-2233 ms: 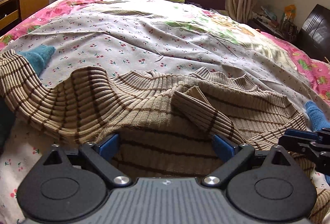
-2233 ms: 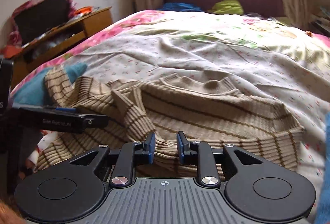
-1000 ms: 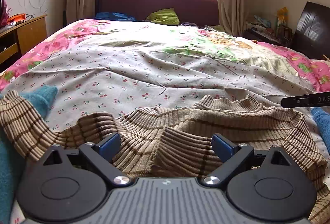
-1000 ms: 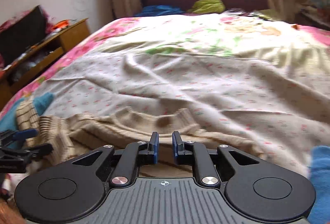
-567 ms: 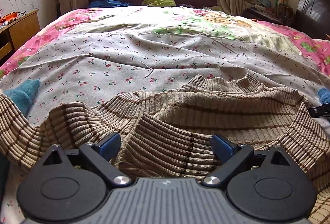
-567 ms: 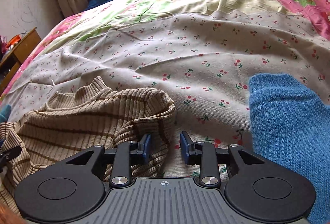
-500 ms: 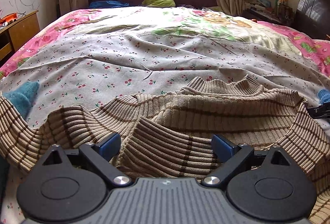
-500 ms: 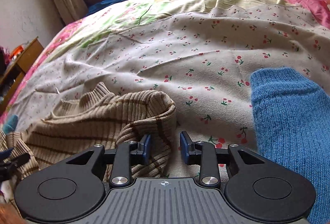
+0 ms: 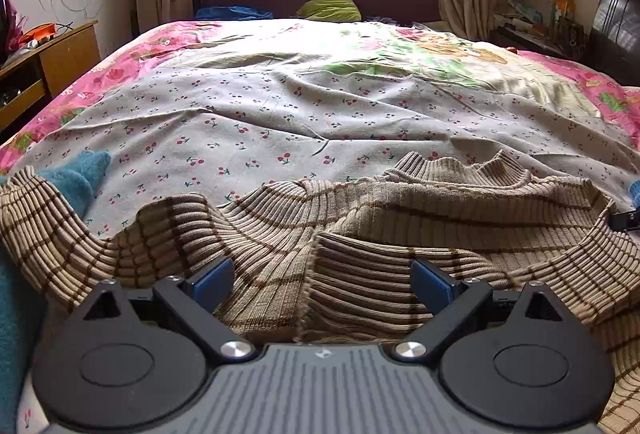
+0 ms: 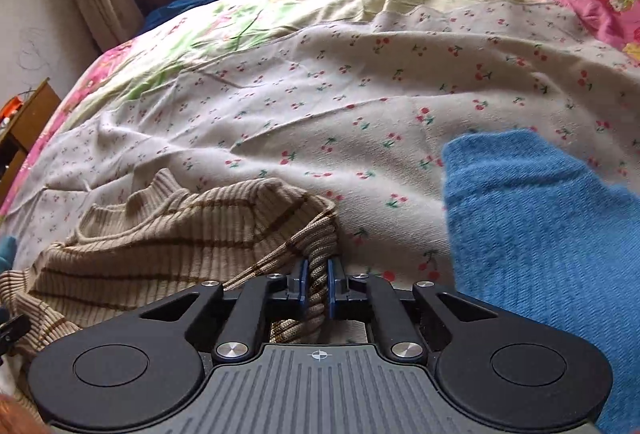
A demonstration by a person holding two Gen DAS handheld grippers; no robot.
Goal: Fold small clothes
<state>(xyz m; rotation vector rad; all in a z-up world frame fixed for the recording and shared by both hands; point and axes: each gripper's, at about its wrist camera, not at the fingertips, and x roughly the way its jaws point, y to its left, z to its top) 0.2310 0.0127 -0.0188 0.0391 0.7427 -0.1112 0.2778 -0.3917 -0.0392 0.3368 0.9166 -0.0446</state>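
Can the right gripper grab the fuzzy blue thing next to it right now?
Probably not yet. The right gripper is closing on the striped sweater edge, so its jaws are full. The blue knit lies close beside it, nothing between.

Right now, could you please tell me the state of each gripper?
Left gripper: open, above the striped sweater, gripping nothing.
Right gripper: jaws closing on a bunched edge of the striped sweater.

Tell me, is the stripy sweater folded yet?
Not yet. Done: the striped sweater lies on the bed sheet, one sleeve flopped across its front. In hand: the right gripper is closing its jaws on the sweater's edge, knit bunched between them; the left gripper is open over the fabric. Left: folding it neatly, then the blue knit piece beside it.
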